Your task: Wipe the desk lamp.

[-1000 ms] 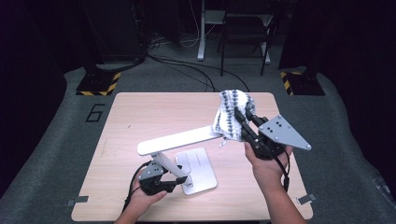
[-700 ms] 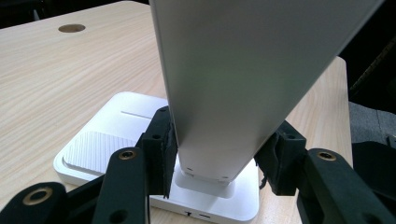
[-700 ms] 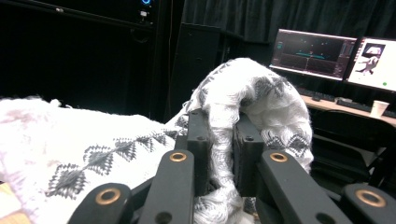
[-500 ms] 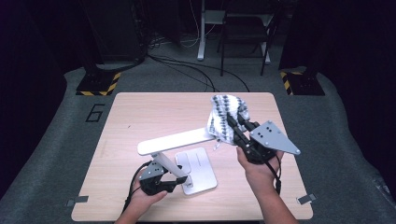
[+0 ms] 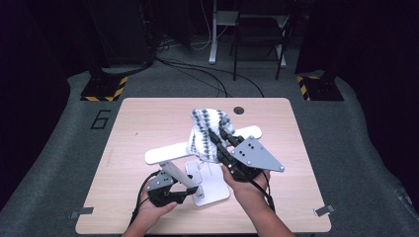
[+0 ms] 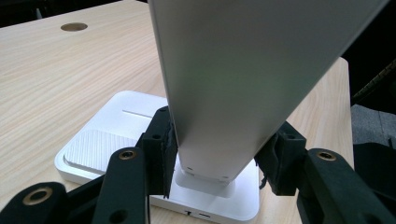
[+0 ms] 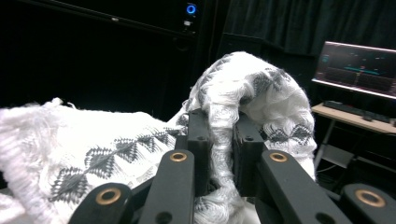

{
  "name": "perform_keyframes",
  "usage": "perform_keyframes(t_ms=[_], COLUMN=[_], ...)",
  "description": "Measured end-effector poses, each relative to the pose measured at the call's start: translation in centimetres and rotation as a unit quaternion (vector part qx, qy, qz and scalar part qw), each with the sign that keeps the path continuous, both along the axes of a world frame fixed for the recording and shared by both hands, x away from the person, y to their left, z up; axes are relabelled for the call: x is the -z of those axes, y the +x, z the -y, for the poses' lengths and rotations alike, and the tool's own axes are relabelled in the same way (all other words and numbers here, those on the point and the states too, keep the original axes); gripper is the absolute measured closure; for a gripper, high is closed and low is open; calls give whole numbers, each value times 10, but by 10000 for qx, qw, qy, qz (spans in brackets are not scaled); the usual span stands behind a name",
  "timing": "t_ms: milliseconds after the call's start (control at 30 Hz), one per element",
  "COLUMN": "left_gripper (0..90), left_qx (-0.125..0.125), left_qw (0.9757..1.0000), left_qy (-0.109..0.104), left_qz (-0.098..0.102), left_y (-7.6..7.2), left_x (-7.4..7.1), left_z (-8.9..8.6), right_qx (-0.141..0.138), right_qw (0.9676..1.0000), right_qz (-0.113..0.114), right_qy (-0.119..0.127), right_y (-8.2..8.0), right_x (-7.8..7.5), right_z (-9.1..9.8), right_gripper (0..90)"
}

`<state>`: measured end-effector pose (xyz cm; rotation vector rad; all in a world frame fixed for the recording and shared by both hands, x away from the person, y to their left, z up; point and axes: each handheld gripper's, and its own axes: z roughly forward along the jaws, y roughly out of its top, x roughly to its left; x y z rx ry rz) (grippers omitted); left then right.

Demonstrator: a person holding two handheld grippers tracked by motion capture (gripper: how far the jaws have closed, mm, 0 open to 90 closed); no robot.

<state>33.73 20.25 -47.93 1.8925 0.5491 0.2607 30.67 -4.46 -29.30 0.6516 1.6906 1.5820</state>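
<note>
Our right gripper (image 5: 213,140), clamped on the patterned cloth (image 5: 206,133), hangs it over the stand's white crossbar (image 5: 168,153), whose long axis runs across us; our left gripper (image 5: 190,189) pinches the stand's post (image 6: 219,84).

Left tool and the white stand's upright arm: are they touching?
Touching. The left gripper view shows the left tool with both jaw pads pressed against the sides of the stand arm, just above the base.
</note>
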Motion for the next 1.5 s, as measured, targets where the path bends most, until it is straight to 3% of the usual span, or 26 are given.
perform_keyframes(t_ms=[533, 1033, 1067, 1367, 1500], left_gripper=[528, 529, 529, 529, 528], left_qx=[-88, -94, -90, -114, -104], left_qw=[10000, 9999, 9999, 9998, 9999], left_qy=[-33, 81, 94, 118, 117], left_qz=[-28, -52, -62, -74, -57], left_y=[-1, -1, -1, -2, -2], left_x=[-1, -3, -3, -4, -3], left_z=[2, 4, 4, 5, 5], right_qx=[-538, -831, -855, -1089, -1008], right_qw=[9985, 9964, 9961, 9939, 9947], right_qz=[-111, -136, -211, -143, -50], right_qy=[65, 61, 80, -56, -215], right_y=[-10, -15, -15, -19, -20], right_x=[3, 3, 2, -2, 0], right_z=[-45, -63, -65, -85, -87], right_gripper=[804, 800, 799, 790, 796])
